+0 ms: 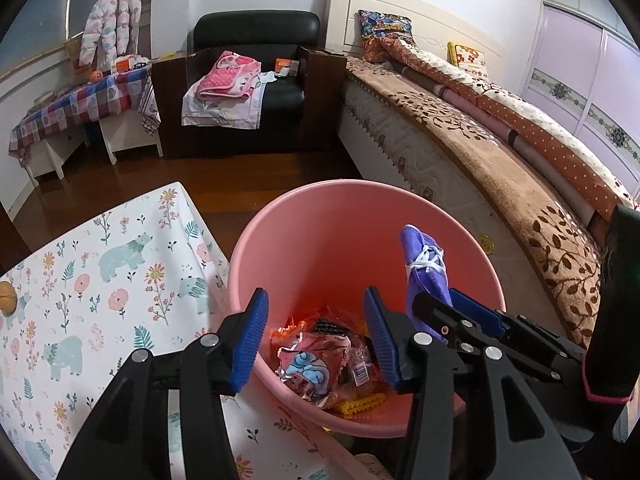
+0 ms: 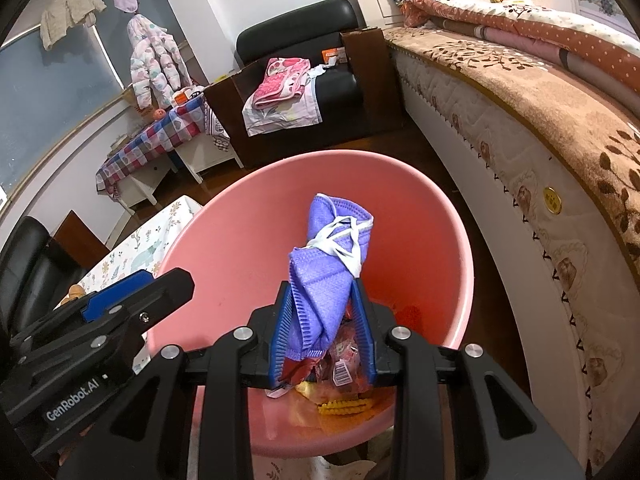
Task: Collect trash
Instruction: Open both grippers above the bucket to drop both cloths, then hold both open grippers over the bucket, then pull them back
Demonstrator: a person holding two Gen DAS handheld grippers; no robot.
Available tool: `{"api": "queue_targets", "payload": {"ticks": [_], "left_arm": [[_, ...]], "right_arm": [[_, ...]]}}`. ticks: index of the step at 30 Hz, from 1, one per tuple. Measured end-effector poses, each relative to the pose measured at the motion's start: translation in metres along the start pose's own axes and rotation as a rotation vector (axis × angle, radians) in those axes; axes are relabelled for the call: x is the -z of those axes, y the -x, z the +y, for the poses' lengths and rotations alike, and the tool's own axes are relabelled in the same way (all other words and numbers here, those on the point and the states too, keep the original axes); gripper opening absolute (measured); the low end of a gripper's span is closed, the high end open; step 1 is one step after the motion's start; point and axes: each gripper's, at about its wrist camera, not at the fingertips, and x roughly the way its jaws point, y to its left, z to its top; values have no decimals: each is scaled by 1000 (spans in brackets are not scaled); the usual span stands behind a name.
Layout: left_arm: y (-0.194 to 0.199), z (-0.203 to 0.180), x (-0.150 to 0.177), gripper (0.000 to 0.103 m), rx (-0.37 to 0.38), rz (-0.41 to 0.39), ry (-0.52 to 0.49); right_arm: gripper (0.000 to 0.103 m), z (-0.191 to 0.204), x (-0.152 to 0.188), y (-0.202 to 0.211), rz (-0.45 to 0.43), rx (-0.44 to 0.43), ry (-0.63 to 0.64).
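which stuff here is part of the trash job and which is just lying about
Part of the job:
- purple face mask, held in the right gripper
- pink bin
- wrappers already in the bin
- left gripper, open over the bin

Just lying about:
- floral tablecloth
- black armchair
- bed
- hanging puffer jacket
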Motion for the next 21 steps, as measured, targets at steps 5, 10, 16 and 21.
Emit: {"api": "queue_targets", "payload": {"ticks": [5, 10, 16, 21], "left_arm": [[1, -2, 0, 49, -3, -4, -5], [0, -3, -1, 49, -7, -4, -7], [0, -1, -2, 49, -10, -4, -1], [0, 0, -1, 49, -11, -5, -2]], "right_arm": [[31, 0, -2, -1, -2, -1, -2], [32, 2, -7, -3, -6, -2, 0], [41, 2, -7, -2, -15, -1, -6], [42, 2, -6, -1, -16, 2, -4]]}}
